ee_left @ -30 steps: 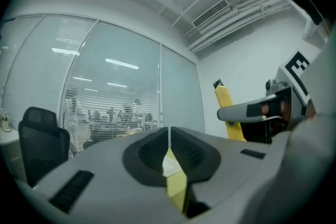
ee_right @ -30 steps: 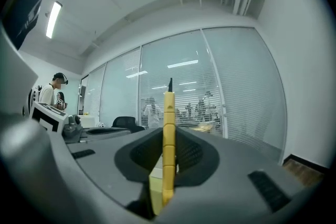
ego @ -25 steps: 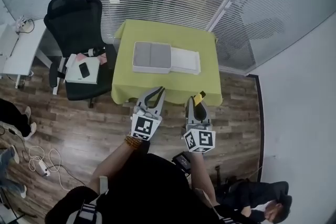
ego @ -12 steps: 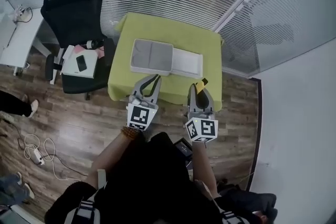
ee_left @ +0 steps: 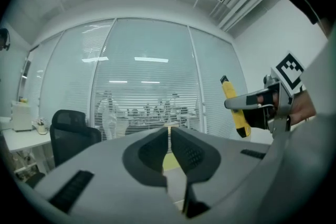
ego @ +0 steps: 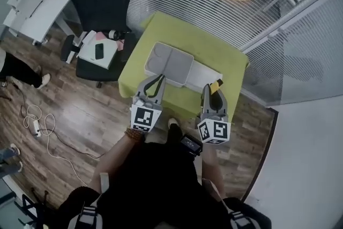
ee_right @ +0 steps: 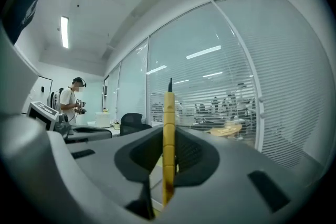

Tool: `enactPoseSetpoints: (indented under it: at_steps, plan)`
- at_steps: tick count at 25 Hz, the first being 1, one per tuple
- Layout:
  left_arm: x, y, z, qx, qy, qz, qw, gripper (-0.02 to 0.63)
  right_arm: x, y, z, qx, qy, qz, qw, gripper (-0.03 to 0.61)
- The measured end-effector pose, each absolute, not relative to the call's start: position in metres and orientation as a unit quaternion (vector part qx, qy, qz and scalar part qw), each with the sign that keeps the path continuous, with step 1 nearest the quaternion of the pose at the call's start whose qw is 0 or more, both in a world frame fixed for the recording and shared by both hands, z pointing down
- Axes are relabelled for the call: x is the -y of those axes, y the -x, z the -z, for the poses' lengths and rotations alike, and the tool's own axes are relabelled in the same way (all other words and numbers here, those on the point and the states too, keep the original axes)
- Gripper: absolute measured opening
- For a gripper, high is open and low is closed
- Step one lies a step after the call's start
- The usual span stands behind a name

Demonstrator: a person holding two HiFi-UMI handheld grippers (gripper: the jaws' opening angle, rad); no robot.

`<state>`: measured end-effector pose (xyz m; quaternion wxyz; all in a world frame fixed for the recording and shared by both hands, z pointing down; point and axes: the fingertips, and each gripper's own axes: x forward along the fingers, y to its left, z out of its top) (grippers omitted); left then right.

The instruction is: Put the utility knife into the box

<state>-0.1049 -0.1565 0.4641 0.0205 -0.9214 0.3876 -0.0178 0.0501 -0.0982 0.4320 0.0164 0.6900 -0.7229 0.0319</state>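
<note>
From the head view, the right gripper (ego: 212, 95) holds the knife (ego: 216, 85) over the near edge of the green surface (ego: 221, 51), short of the box (ego: 169, 63). Both box compartments look empty. It would do best to carry the knife forward and left over a compartment, lower it flat, then let go.

In the left gripper view, the left gripper (ee_left: 169, 139) has its jaws nearly together on nothing.

In the right gripper view, the jaws clamp the knife, which stands upright.

Black top (ego: 155, 179), poss. bead bracelet (ego: 135, 134), grey left gripper (ego: 158, 78), right gripper (ego: 212, 91)
</note>
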Motion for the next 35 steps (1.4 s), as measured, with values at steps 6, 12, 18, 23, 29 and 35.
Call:
enactPoseSetpoints:
  at_steps: [6,12,18,23,29,35]
  plan:
    - [0.173,0.082,-0.461,-0.460,0.887,0.026,0.019,0.023,0.138,-0.082,-0.441,0.779,-0.626,-0.042,0.026,0.048]
    - [0.176,0.050,-0.467,-0.497,0.867,0.029,0.018,0.023,0.160,-0.116,-0.444,0.806,-0.590,-0.035,0.024,0.048]
    - [0.172,0.013,-0.479,-0.513,0.858,0.033,0.016,0.023,0.163,-0.154,-0.455,0.818,-0.573,-0.036,0.027,0.048]
    - [0.172,-0.009,-0.475,-0.521,0.853,0.033,0.022,0.023,0.168,-0.176,-0.458,0.825,-0.563,-0.037,0.029,0.048]
    - [0.160,-0.017,-0.477,-0.537,0.842,0.034,0.028,0.023,0.170,-0.185,-0.465,0.836,-0.547,-0.036,0.024,0.048]
    - [0.156,-0.022,-0.480,-0.544,0.838,0.039,0.029,0.023,0.167,-0.183,-0.457,0.845,-0.534,-0.028,0.013,0.048]
